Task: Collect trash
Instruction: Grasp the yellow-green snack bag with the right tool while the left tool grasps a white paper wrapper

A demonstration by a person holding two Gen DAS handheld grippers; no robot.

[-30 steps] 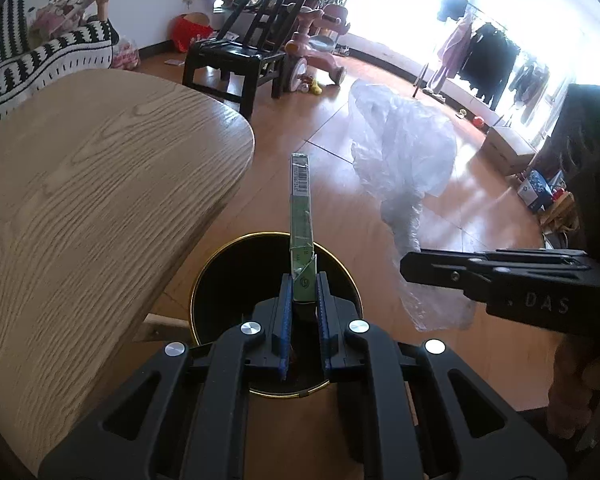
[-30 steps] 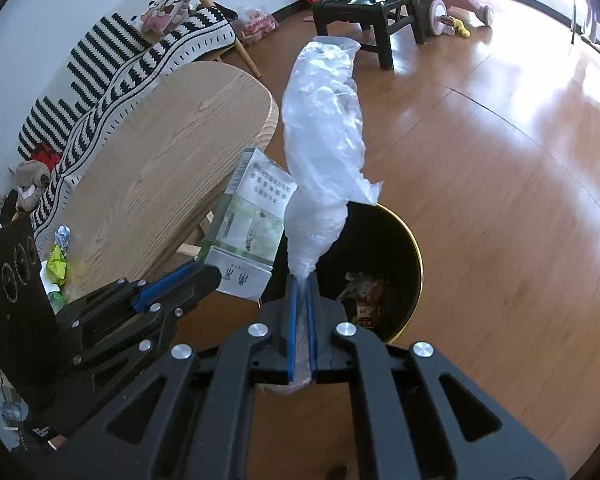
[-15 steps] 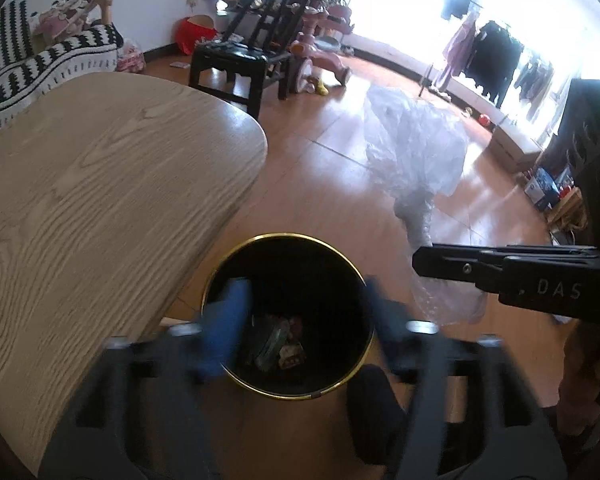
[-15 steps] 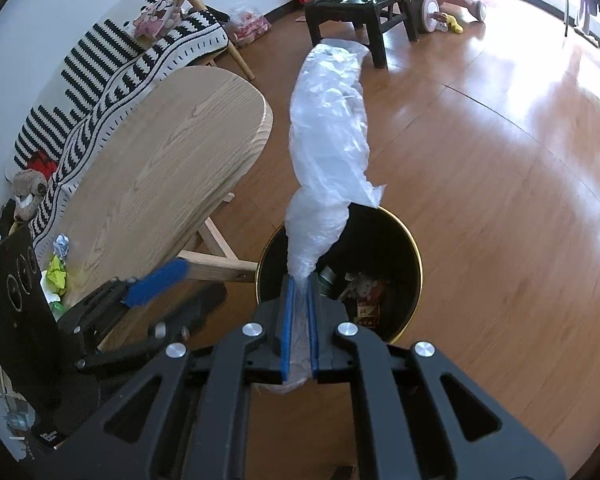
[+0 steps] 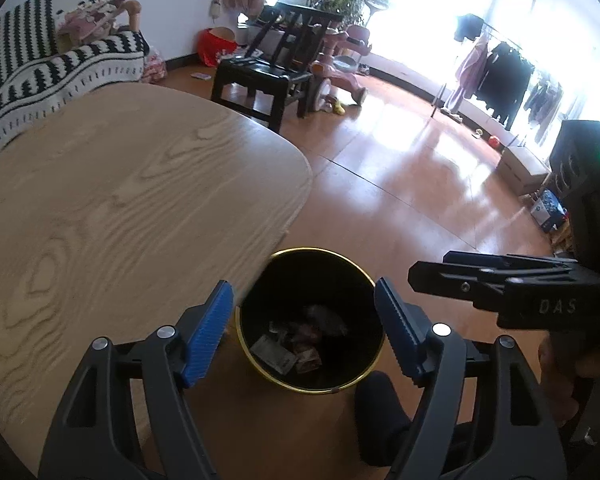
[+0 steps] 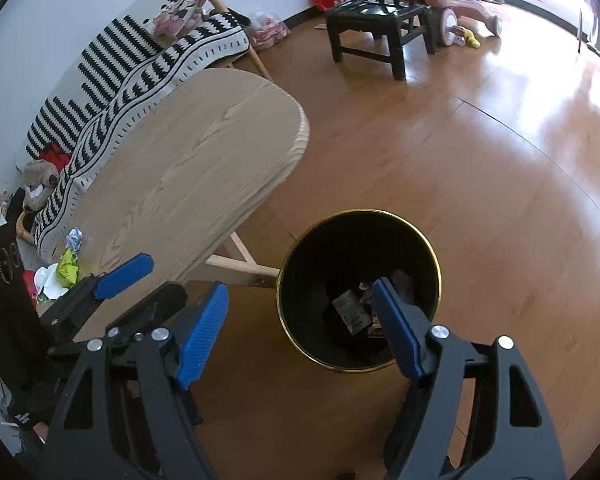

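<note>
A black waste bin with a gold rim (image 5: 312, 250) (image 6: 360, 212) stands on the floor beside the table. Paper and wrapper scraps (image 5: 292, 346) (image 6: 352, 308) lie at its bottom. My left gripper (image 5: 302, 292) hovers above the bin, its jaws opening with nothing between them. My right gripper (image 6: 300, 290) is over the bin's near side, jaws also opening and empty. Each gripper shows in the other's view: the right gripper (image 5: 428, 268) at the right edge, the left gripper (image 6: 156, 280) at lower left. More litter, a green wrapper (image 6: 68, 270) and crumpled foil (image 6: 74, 238), lies on the table's near end.
The wooden table (image 5: 120, 200) fills the left side, its leg (image 6: 240, 256) close to the bin. A black chair (image 5: 272, 76) and a pink ride-on toy (image 5: 340, 68) stand farther back on the wood floor. A striped blanket (image 6: 140, 68) lies behind the table.
The left gripper opened and the green-white box it held is gone from its jaws. The right gripper opened and the clear plastic bag is no longer in sight. The left gripper rose and drew back.
</note>
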